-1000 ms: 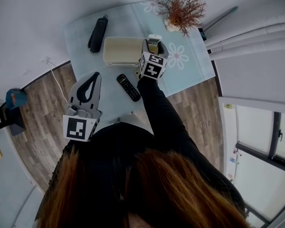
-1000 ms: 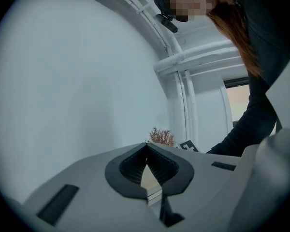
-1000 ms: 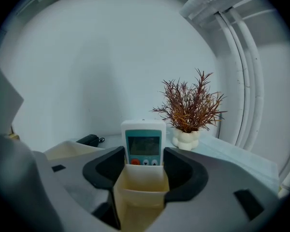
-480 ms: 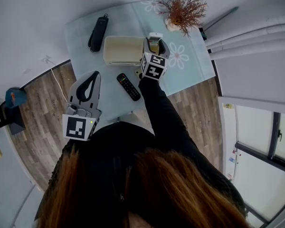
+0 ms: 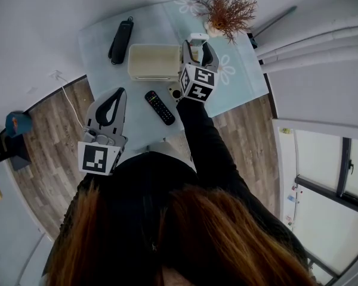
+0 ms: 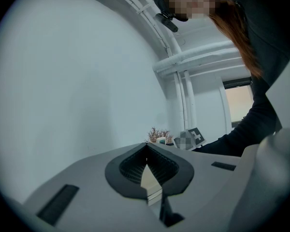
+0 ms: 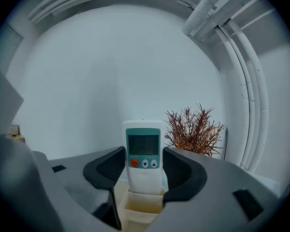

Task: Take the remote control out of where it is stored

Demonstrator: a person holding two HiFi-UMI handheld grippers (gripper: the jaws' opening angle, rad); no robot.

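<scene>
Over a beige holder, right claw grips slim white remote; left claw closed.

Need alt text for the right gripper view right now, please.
The right gripper is closed on a white remote control with a screen and orange button, standing upright with its lower end in a beige holder. A dried reddish plant stands behind at right.

Your right gripper has gone up a little | the remote it grips came up too | more of it now shows above the box
</scene>
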